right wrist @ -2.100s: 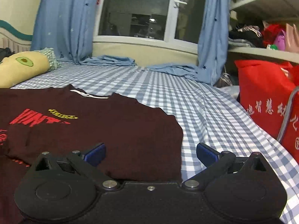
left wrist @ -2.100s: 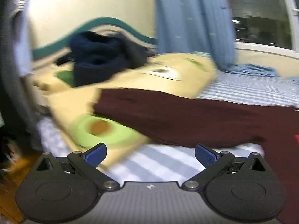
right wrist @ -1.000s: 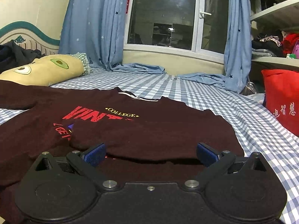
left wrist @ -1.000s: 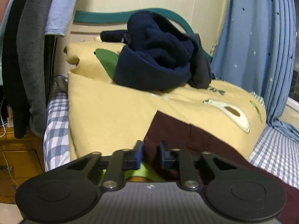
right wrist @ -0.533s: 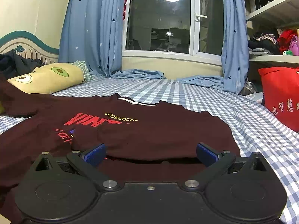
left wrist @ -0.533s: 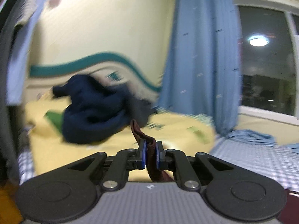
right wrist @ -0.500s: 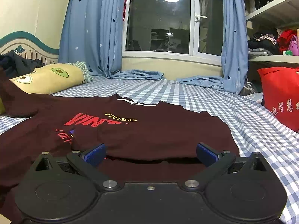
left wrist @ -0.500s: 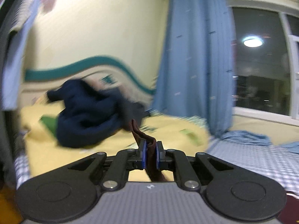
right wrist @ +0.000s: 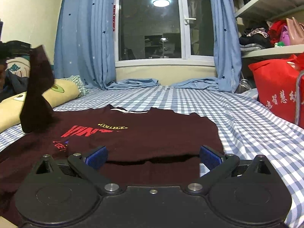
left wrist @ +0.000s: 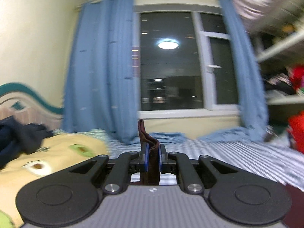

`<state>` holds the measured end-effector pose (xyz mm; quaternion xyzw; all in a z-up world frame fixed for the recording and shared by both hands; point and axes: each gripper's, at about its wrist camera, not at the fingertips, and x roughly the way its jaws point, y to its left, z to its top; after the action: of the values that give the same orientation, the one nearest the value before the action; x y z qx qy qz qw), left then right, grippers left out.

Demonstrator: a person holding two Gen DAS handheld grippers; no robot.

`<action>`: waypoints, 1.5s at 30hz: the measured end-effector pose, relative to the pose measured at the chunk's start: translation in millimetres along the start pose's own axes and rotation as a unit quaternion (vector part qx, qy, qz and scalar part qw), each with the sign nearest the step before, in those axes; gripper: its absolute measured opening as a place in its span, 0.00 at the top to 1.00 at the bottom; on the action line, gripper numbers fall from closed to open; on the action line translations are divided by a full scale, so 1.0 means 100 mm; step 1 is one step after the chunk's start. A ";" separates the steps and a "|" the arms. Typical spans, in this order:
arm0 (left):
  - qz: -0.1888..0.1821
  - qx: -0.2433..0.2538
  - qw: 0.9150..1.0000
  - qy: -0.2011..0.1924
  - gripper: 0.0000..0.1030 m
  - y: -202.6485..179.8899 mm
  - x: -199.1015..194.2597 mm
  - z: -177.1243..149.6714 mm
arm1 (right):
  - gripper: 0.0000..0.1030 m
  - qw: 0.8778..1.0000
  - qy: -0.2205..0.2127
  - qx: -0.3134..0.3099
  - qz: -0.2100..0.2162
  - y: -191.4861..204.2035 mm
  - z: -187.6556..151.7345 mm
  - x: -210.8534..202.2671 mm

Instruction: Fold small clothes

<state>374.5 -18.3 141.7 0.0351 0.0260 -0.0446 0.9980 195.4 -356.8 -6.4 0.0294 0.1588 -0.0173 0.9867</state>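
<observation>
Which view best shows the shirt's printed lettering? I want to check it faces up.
The right wrist view: the maroon shirt lies flat, its print facing up. The left wrist view shows only a pinched fold in the left gripper.

The T-shirt [right wrist: 144, 136] lay flat on the bed [right wrist: 247, 117], its collar toward the window [right wrist: 150, 22]. Its left sleeve [right wrist: 37, 93] stood lifted above the shirt's left edge. A pillow [right wrist: 57, 93] lay left of it, a bag [right wrist: 277, 89] right, beside the bed.
</observation>
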 end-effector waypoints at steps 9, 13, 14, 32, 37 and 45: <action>-0.123 0.038 0.989 0.079 0.91 -1.15 -0.20 -0.72 | 0.00 0.999 0.010 0.018 -0.024 -0.31 -0.10 -0.09; -0.161 0.048 0.978 0.123 0.90 -1.30 -0.30 -1.02 | 0.00 0.999 0.017 0.024 -0.028 -0.40 -0.15 -0.09; -0.172 0.044 0.975 0.137 0.90 -1.30 -0.31 -1.08 | 0.00 0.999 0.018 0.024 -0.028 -0.41 -0.16 -0.09; -0.205 -0.057 0.944 0.250 0.09 -0.45 -0.20 -1.09 | 0.00 0.998 0.052 -0.017 -0.006 -0.15 -0.09 0.16; -0.078 -0.023 0.967 0.241 0.01 0.17 0.11 -0.97 | 0.00 0.996 0.070 -0.046 0.020 0.08 0.08 0.43; 0.095 -0.057 0.956 0.272 0.01 1.24 1.27 -1.09 | 0.00 0.993 0.075 -0.042 0.085 0.63 0.40 0.99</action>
<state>506.6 101.3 34.3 -0.0089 0.2957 0.0635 0.9531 304.4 -299.0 3.4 0.0029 0.2299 0.0751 0.9703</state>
